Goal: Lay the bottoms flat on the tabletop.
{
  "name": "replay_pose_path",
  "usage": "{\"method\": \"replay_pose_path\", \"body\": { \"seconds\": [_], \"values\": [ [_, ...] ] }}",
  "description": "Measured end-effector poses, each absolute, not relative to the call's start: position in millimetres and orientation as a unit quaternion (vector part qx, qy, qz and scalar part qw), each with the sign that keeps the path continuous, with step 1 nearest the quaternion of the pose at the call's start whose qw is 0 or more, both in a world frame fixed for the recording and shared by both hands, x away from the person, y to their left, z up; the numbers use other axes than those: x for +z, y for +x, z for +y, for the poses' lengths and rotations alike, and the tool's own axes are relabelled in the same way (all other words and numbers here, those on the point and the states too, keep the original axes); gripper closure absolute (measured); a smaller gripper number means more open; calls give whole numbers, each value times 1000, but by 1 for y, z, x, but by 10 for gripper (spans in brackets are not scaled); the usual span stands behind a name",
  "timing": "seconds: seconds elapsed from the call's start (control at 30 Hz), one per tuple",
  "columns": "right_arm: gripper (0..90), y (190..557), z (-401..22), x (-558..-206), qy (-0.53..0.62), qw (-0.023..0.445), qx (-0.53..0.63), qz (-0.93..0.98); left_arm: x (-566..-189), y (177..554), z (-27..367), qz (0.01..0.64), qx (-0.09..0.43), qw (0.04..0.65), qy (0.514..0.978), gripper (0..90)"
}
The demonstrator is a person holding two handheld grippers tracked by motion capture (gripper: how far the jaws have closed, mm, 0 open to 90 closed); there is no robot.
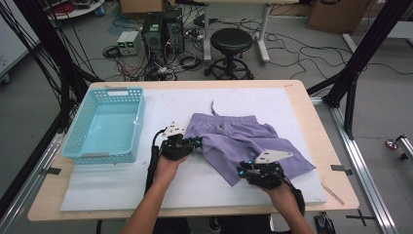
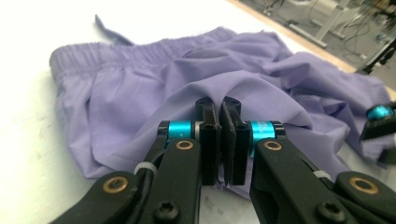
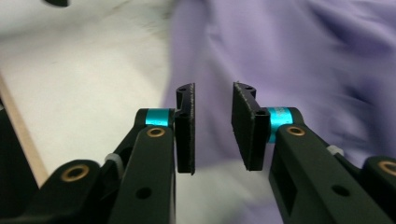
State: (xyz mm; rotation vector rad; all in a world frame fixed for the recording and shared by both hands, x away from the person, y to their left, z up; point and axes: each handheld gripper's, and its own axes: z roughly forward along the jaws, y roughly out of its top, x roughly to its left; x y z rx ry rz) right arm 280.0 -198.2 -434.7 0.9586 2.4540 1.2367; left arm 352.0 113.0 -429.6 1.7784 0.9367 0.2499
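Purple shorts [image 1: 234,139] lie crumpled on the white mat, waistband toward the far side. My left gripper [image 1: 197,142] is at their left edge, shut on a pinched fold of the purple fabric [image 2: 140,93]; in the left gripper view the fold rises between the closed pads of the left gripper [image 2: 220,105]. My right gripper [image 1: 242,170] sits at the near lower corner of the shorts. In the right gripper view the right gripper [image 3: 212,93] is open, with a gap between its pads and the blurred shorts [image 3: 289,56] lying ahead and to the right.
A light blue plastic basket [image 1: 141,122] stands at the left of the mat, close to my left gripper. The white mat [image 1: 122,180] covers most of the wooden table [image 1: 336,195]. Beyond the far edge are a black stool [image 1: 231,41] and cables on the floor.
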Motion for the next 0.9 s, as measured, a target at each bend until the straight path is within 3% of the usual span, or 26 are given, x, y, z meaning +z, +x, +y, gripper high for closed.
{"method": "replay_pose_path", "body": {
  "seconds": [0.1,0.23,0.3,0.37,0.47,0.9],
  "values": [
    [643,284,-159,-440,298,101,412,855,-428,351,113,397,100,528,744,857],
    [637,294,-128,-449,291,115,379,871,-428,348,111,393,98,519,753,856],
    [682,296,-125,-452,292,121,367,875,-427,348,114,394,98,521,750,856],
    [871,299,-126,-455,292,137,357,877,-426,349,118,396,97,523,748,857],
    [897,298,-130,-455,284,131,355,881,-426,349,123,396,96,520,751,858],
    [900,271,-154,-449,190,16,365,911,-429,353,136,423,141,494,746,869]
  ]
}}
